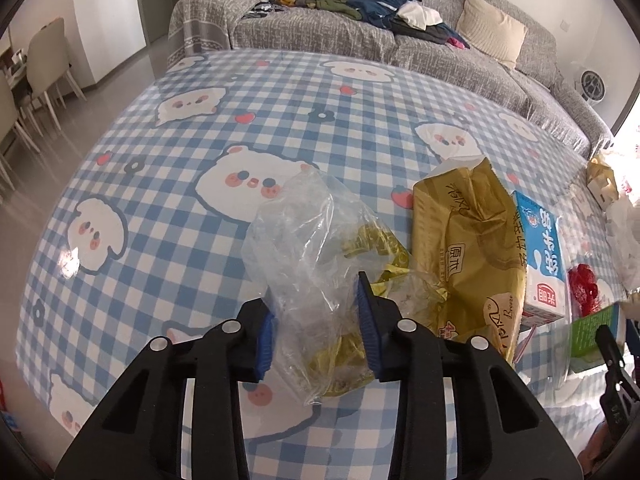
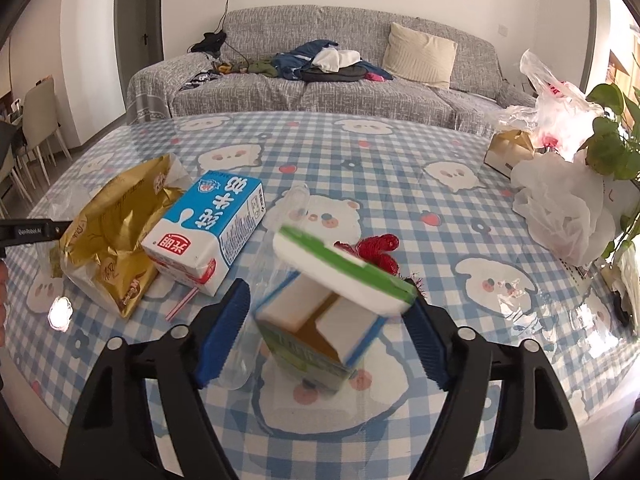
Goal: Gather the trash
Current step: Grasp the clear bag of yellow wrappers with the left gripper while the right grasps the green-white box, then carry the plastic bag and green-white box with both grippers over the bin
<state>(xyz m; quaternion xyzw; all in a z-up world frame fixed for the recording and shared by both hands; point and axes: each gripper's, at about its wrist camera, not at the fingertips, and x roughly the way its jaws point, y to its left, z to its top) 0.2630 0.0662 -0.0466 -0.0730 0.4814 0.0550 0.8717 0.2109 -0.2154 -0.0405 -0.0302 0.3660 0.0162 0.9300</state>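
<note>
My left gripper (image 1: 316, 320) has its jaws around a crumpled clear plastic bag (image 1: 308, 240) with gold wrapper scraps inside; both blue pads touch it. Beside it lie a gold tissue pack (image 1: 468, 248) and a blue-white milk carton (image 1: 546, 256). My right gripper (image 2: 324, 336) is open, its jaws wide on either side of an opened green-white box (image 2: 332, 312) with its flap up; the pads do not press it. A clear plastic bottle (image 2: 256, 300) lies by the left pad. The milk carton (image 2: 208, 228), gold pack (image 2: 112, 236) and a red mesh net (image 2: 372, 250) lie beyond.
The table carries a blue checked bear-print cloth (image 2: 400, 184). White plastic bags (image 2: 560, 208), a brown box (image 2: 508, 148) and a plant (image 2: 612, 136) stand at its right edge. A grey sofa (image 2: 320, 92) with clothes is behind. Dining chairs (image 1: 44, 64) stand far left.
</note>
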